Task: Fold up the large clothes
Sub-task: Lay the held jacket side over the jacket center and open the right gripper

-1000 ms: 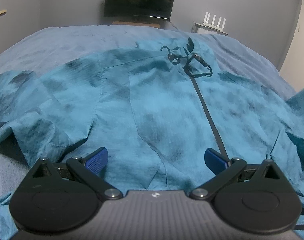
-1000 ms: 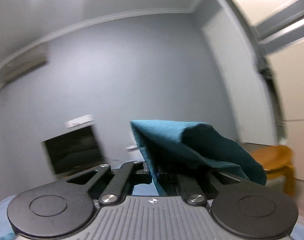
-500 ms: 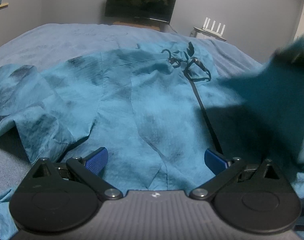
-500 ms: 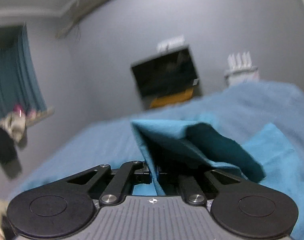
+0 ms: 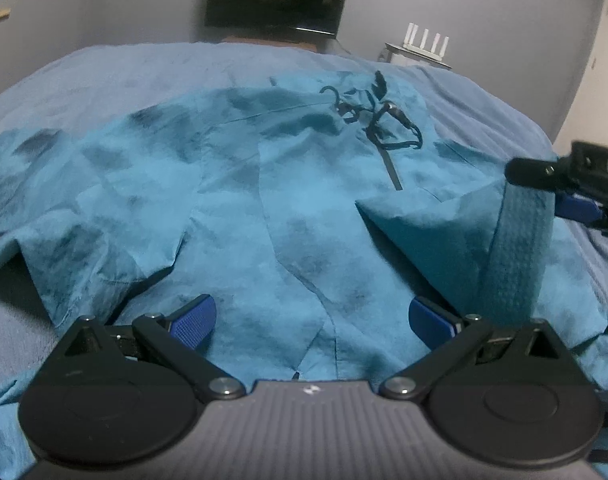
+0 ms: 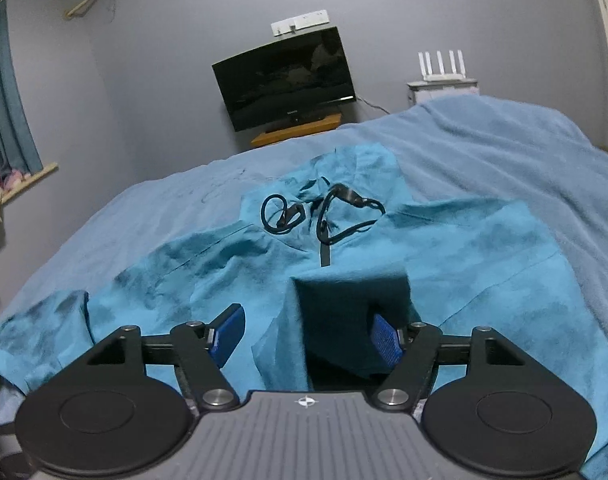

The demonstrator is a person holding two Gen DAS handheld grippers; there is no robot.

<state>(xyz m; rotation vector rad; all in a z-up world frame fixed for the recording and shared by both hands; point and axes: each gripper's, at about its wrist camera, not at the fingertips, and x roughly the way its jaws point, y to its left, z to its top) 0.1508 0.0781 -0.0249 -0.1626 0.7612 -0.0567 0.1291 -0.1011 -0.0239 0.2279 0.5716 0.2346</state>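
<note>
A large teal tie-dye jacket (image 5: 264,184) lies spread front-up on the bed, with a dark zipper and black drawcords (image 5: 368,116) at the collar. My left gripper (image 5: 312,316) is open just above its hem. My right gripper (image 6: 304,336) is open, and the right sleeve (image 6: 344,312) lies folded across the chest between its blue pads. The right gripper also shows in the left wrist view (image 5: 572,184) at the right edge, above the sleeve cuff (image 5: 520,248). The left sleeve (image 5: 36,184) lies spread out.
The bed has a grey-blue cover (image 6: 504,152). A black TV (image 6: 284,76) on a wooden shelf and a white router (image 6: 440,68) stand against the far wall. A curtain and window sill (image 6: 8,128) are at left.
My right gripper swung the sleeve over from high in the air down onto the jacket's chest and opened, letting it go. My left gripper stayed open over the hem.
</note>
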